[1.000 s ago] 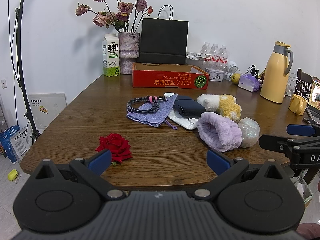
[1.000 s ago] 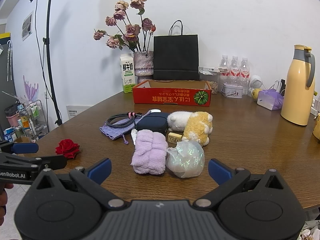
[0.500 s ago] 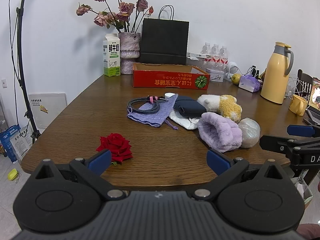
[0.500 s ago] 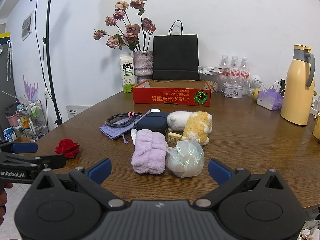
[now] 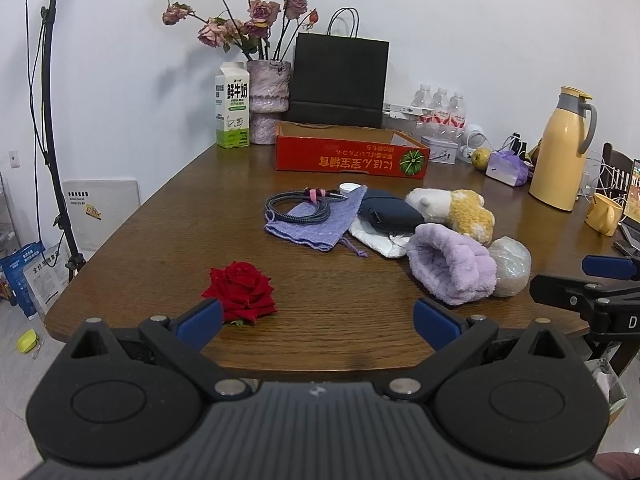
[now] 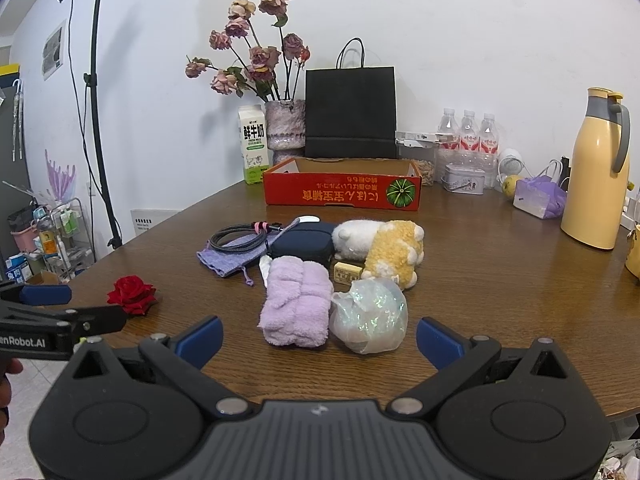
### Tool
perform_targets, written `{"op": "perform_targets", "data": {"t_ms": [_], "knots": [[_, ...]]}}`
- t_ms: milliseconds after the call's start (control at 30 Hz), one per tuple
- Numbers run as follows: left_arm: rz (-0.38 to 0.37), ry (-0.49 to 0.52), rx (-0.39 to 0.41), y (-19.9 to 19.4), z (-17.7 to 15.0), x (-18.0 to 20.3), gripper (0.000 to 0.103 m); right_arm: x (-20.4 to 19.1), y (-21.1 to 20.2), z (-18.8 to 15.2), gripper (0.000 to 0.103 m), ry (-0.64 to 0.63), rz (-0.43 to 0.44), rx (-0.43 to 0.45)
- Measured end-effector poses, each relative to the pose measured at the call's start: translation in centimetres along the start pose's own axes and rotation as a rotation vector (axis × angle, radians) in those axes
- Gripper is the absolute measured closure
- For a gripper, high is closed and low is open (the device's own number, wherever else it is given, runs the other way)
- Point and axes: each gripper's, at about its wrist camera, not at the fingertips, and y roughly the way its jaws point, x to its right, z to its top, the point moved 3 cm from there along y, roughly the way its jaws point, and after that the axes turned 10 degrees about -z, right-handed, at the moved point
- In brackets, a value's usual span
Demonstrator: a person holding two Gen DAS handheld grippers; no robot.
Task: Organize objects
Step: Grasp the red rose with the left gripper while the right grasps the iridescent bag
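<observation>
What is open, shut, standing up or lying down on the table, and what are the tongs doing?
Left tongs: open, empty.
Right tongs: open, empty.
Red box: open top; its inside is mostly hidden.
Black paper bag: standing upright.
Milk carton: upright, top shut.
Yellow jug: upright, lid down.
Plush toy: lying on its side.
Cable: coiled, on the purple pouch.
Red rose: lying loose.

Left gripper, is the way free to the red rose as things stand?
Probably yes. The left gripper is open and empty at the near table edge, and the red rose lies alone just beyond its left finger, on bare table. The purple towel and the pile sit well off to the right.
</observation>
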Motion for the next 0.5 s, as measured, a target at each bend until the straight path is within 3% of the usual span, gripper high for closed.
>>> {"op": "perform_targets", "data": {"t_ms": [500], "knots": [[0.051,-0.033,-0.016,2.0,-0.1,-2.4,0.0,0.7,2.7,-0.9,0.0,-0.001,-0.019,-0.026]]}}
